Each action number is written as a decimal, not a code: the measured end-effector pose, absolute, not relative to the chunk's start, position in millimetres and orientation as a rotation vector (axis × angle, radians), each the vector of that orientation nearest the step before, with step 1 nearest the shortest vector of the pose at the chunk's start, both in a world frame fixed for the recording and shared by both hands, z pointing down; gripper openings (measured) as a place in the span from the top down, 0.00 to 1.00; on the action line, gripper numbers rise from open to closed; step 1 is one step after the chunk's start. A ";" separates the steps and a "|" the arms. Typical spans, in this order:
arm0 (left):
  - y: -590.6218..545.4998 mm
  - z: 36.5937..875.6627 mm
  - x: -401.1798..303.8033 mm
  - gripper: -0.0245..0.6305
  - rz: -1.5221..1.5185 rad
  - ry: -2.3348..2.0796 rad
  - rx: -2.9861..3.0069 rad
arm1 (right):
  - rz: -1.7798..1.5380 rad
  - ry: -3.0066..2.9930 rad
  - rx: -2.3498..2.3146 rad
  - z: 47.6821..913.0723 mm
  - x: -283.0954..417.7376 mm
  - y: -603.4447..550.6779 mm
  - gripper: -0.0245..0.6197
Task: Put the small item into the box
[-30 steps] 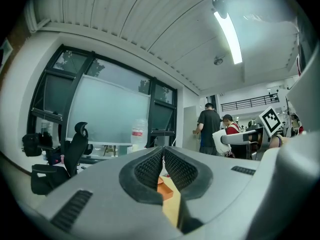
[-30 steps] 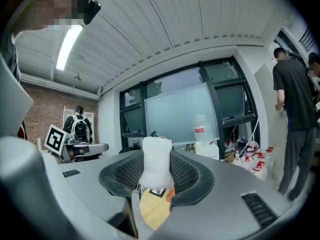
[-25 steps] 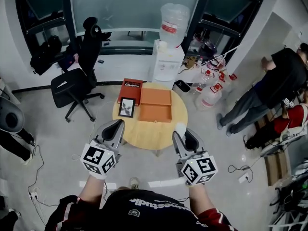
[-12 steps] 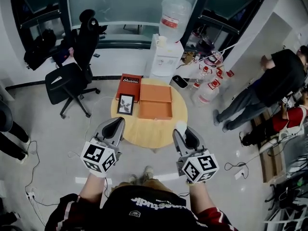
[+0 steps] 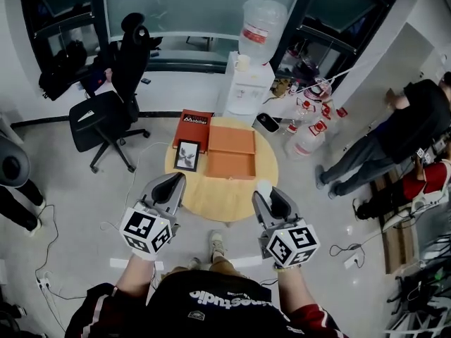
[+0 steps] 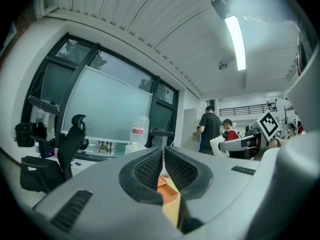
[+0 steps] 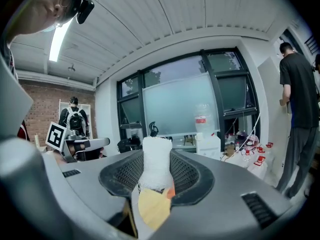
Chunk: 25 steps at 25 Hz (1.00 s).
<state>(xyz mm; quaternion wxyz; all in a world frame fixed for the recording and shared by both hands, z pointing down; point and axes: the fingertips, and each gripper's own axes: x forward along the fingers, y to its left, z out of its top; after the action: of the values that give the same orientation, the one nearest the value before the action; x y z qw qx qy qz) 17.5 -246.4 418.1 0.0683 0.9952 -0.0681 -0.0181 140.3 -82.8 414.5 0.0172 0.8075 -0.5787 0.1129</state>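
An open orange box (image 5: 229, 153) lies on the round wooden table (image 5: 222, 196), with a red box (image 5: 192, 127) and a small framed picture (image 5: 187, 155) to its left. My right gripper (image 5: 268, 196) hovers over the table's near right edge, shut on a small white gauze-like roll (image 5: 263, 188). In the right gripper view the roll (image 7: 156, 164) stands upright between the pads of that gripper (image 7: 156, 159). My left gripper (image 5: 171, 184) hangs over the near left edge. In its own view the left gripper (image 6: 163, 159) is shut with nothing in it, and the orange box (image 6: 166, 185) shows below.
A black office chair (image 5: 113, 111) stands left of the table. A water dispenser (image 5: 246, 83) stands behind it, and several water bottles (image 5: 310, 129) sit on the floor at the right. People (image 5: 394, 132) stand at the far right. Cables lie on the floor.
The head view has shifted slightly. Both grippers stay where they were over the table's near edge, the right one still holding the white roll.
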 end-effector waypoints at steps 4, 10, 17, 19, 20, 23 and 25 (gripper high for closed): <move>-250.4 413.1 32.7 0.92 -0.063 -0.215 3.001 | 0.337 -1.825 2.478 412.8 153.3 -96.1 0.68; -255.7 399.7 61.8 0.92 -0.073 -0.216 3.029 | 0.330 -1.867 2.468 404.7 181.8 -112.5 0.68; -264.6 393.6 95.2 0.92 -0.062 -0.246 3.053 | 0.350 -1.898 2.407 416.5 224.5 -133.2 0.68; -269.4 395.5 100.8 0.92 -0.057 -0.264 3.052 | 0.365 -1.912 2.390 424.1 233.3 -142.4 0.68; -271.7 397.6 103.1 0.92 -0.052 -0.275 3.050 | 0.374 -1.919 2.382 428.7 237.0 -146.8 0.68; -278.6 405.4 110.1 0.92 -0.031 -0.316 3.038 | 0.406 -1.937 2.351 442.5 248.0 -159.0 0.68; -282.4 410.4 113.8 0.92 -0.019 -0.345 3.031 | 0.435 -1.948 2.332 452.2 254.9 -165.9 0.68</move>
<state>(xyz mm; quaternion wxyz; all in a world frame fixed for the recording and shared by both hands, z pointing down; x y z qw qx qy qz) 113.8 -282.4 410.4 0.0454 0.9925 -0.1130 -0.0063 254.9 -165.9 452.2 0.0361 0.7593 -0.6342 0.1415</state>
